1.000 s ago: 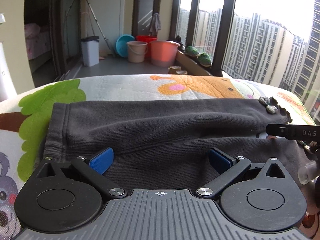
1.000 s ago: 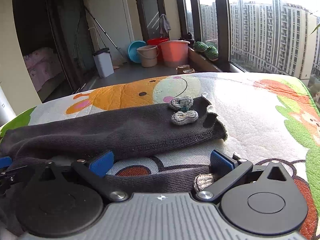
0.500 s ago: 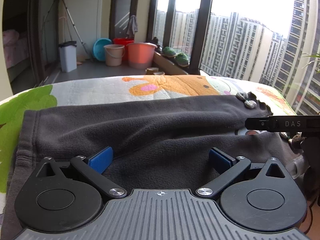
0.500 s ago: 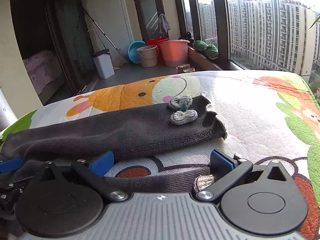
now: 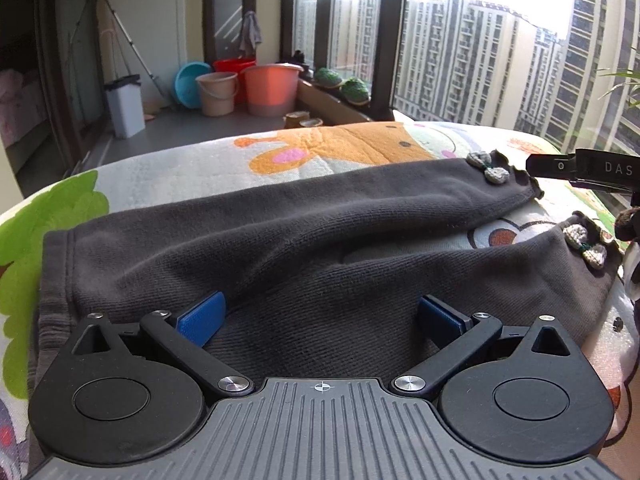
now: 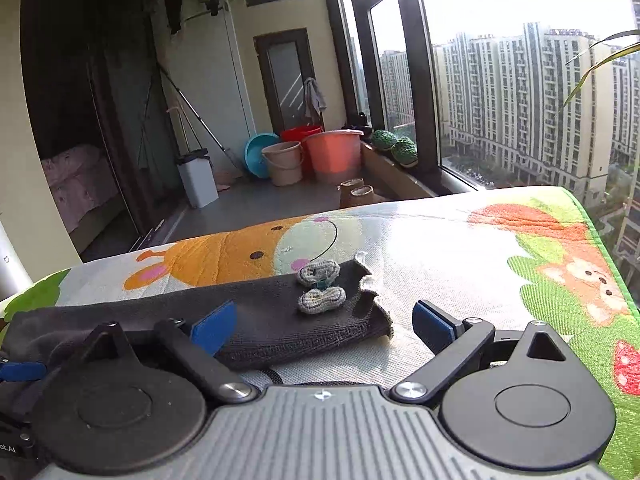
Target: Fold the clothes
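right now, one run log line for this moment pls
step: fold trousers | left gripper: jaws open over waist | right gripper: jaws closing, nothing gripped, near far leg cuff | surface: cartoon mat

trousers (image 5: 304,240) on mat (image 5: 352,152), buckets (image 5: 248,88) behind

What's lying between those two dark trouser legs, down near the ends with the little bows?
Only bare cartoon mat shows between the far leg and the near leg, seen in the left wrist view.

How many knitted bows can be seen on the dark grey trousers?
2: one bow on the far leg's cuff, one bow on the near leg's cuff at the right. More may be hidden beneath the dark grey trousers.
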Available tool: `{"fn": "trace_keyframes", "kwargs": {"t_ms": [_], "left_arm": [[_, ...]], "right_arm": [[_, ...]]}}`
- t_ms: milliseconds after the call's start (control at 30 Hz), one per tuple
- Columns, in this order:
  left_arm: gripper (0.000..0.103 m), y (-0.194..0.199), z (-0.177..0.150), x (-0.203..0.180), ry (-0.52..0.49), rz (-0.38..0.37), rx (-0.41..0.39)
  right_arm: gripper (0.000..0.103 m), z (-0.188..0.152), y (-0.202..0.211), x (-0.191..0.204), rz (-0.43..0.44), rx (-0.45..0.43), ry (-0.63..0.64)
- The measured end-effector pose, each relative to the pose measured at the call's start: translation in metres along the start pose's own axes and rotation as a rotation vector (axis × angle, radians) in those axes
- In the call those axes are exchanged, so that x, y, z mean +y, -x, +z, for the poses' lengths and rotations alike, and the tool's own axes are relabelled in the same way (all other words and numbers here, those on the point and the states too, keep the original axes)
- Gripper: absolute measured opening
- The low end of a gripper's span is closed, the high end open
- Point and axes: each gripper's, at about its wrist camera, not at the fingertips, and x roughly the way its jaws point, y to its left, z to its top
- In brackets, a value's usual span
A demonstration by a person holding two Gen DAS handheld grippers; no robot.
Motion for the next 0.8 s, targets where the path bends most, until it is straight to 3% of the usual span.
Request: {"fn": "trace_keyframes", "kwargs": {"t_ms": [33, 67, 233, 333, 367, 400, 467, 567, 600, 667, 700, 800], "left_arm": [[0.103, -0.001, 0.001, 0.0, -0.008, 0.001, 0.005], [0.103, -0.001, 0.001, -0.001, -0.016, 0.001, 0.01], [0.103, -0.001, 0.0, 0.002, -0.02, -0.015, 0.007], [0.103, 0.003, -0.002, 0.009, 0.023, -0.044, -0.018], [0.103, 0.005, -0.003, 0.012, 0.043, -0.054, -0.027], [0.103, 0.009, -0.002, 0.017, 0.076, -0.065, -0.03], [0.103, 0.019, 0.002, 0.03, 0.139, -0.081, -0.042], [0.103, 0.045, 0.015, 0.058, 0.188, 0.071, -0.174], [0.103, 0.048, 0.02, 0.069, 0.178, 0.192, -0.206], [0.103, 0.041, 0.029, 0.089, 0.187, 0.358, -0.197], [0.103, 0.033, 0.033, 0.102, 0.219, 0.39, -0.171], [0.103, 0.003, 0.041, 0.127, 0.3, 0.384, -0.067]], "right_arm": [[0.062, 0.005, -0.005, -0.004, -0.013, -0.008, 0.011], [0.057, 0.008, -0.011, -0.007, -0.009, -0.002, 0.016], [0.057, 0.009, -0.054, -0.007, 0.046, 0.054, -0.024], [0.057, 0.011, -0.085, -0.009, 0.093, 0.163, -0.11], [0.055, 0.013, -0.091, -0.011, 0.103, 0.189, -0.129], [0.044, 0.013, -0.094, -0.012, 0.108, 0.193, -0.135], [0.034, 0.012, -0.095, -0.012, 0.123, 0.193, -0.127], [0.027, 0.011, -0.093, -0.009, 0.133, 0.184, -0.109], [0.027, 0.01, -0.092, -0.007, 0.132, 0.181, -0.101], [0.026, 0.01, -0.092, -0.006, 0.13, 0.179, -0.094], [0.026, 0.011, -0.092, -0.005, 0.13, 0.18, -0.091], [0.029, 0.011, -0.09, -0.003, 0.126, 0.184, -0.079]]}}
